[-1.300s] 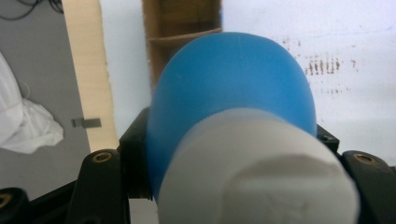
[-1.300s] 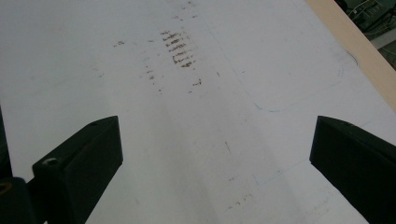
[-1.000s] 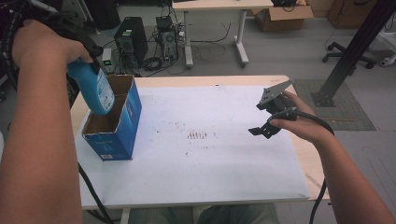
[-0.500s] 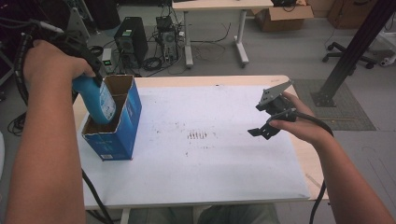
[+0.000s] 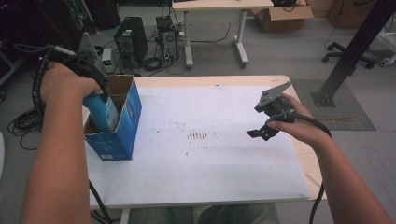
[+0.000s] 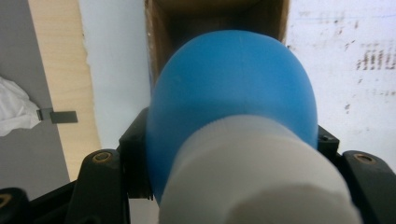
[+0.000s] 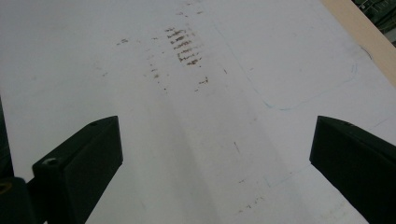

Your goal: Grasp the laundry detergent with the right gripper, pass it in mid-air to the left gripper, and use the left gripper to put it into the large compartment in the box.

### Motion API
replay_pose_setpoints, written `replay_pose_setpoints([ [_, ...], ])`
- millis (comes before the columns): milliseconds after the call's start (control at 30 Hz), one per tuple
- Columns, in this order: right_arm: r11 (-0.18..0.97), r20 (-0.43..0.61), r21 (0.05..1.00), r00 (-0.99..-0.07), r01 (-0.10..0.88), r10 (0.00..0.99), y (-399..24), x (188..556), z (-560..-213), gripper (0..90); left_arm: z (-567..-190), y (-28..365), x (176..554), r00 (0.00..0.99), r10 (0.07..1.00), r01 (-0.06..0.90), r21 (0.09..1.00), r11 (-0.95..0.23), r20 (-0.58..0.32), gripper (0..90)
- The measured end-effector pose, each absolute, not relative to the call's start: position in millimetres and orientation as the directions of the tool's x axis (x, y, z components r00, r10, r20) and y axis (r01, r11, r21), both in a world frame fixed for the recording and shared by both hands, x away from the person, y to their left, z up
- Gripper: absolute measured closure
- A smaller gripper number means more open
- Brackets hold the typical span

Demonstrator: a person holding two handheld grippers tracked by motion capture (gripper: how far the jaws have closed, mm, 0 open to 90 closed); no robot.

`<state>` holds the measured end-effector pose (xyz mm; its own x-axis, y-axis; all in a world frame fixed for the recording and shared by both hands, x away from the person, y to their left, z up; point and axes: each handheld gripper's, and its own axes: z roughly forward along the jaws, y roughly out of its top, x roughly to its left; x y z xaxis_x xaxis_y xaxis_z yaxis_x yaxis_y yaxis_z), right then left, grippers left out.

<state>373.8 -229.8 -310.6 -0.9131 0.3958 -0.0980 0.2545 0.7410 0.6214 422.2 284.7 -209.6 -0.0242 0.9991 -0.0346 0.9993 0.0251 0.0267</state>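
Grey floor surrounds the table [image 5: 289, 88], with computer towers [image 5: 128, 39] and tangled cables at about 11 o'clock in the high view and a second desk [image 5: 215, 5] cut off at 12 o'clock. A white sheet [image 5: 210, 154], matte and smudged with small brown marks near its middle, covers most of the pale wooden tabletop; bare wood shows along the far and right edges.

At 9 o'clock stands an open cardboard box [image 5: 122, 126], blue and printed outside, plain brown inside, its near wall partly hidden by the person's left forearm. Into its mouth dips a blue bottle [image 5: 103, 111], smooth rounded plastic with a label too small to read; its lower end is hidden inside the box. In the left gripper view the bottle's white ribbed cap looms blurred at the bottom and blocks most of the box interior. The left gripper [image 6: 224, 154] has its black jaws clamped on the bottle's sides, largely covered by the hand in the high view.

At 3 o'clock the right gripper [image 5: 261, 130] hovers above the sheet, a grey three-cornered plate on top and a cable trailing back. Its jaws stand wide apart with nothing between them, their tips cut off in the right gripper view.
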Motion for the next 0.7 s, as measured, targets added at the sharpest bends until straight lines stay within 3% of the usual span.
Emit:
replay_pose_setpoints([
  [700, 0.740, -0.085, 0.620, -0.916, 0.259, 0.392, -227, 374, -316, 2.7, -261, 279, 428, -0.027, 0.999, 1.000, 0.012, 0.028, -0.032, 38.0],
])
